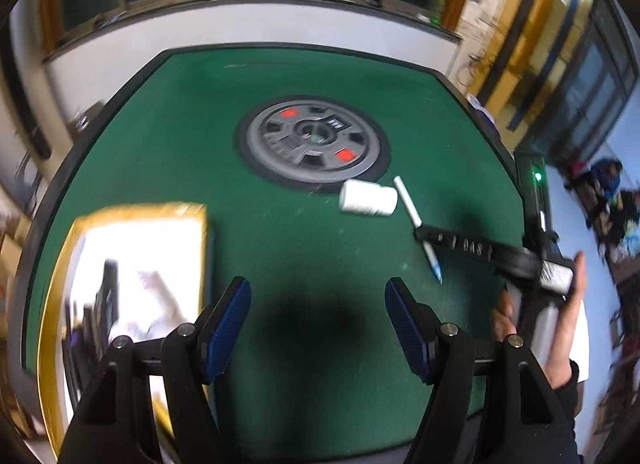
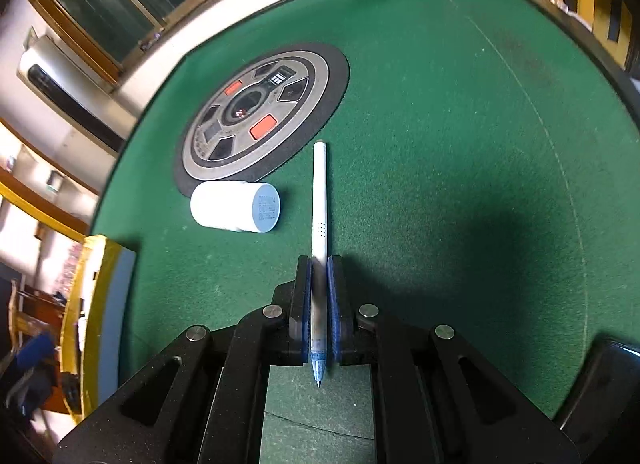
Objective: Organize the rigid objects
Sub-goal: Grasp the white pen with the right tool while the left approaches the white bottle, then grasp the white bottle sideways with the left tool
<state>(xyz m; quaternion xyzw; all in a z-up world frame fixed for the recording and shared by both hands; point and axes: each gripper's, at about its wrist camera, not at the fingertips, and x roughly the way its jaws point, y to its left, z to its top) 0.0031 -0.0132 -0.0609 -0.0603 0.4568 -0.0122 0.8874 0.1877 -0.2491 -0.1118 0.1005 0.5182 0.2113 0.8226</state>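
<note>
A white pen [image 2: 319,200] with a blue tip lies on the green felt table [image 2: 440,144]. My right gripper [image 2: 319,264] is shut on the pen's lower half, its blue pads pressed against both sides. In the left wrist view the same pen [image 1: 408,200] runs under the right gripper's black finger [image 1: 456,242]. A white cylindrical bottle [image 2: 234,206] lies on its side just left of the pen, also seen as the bottle [image 1: 368,197] in the left wrist view. My left gripper [image 1: 318,304] hangs open over bare felt, nothing between its fingers.
A yellow-rimmed box [image 1: 132,264] holding several items sits at the table's near left; its edge [image 2: 90,304] shows in the right wrist view. A round grey control hub [image 1: 314,138] is set in the table's middle. A person's hand [image 1: 560,324] holds the right gripper's handle.
</note>
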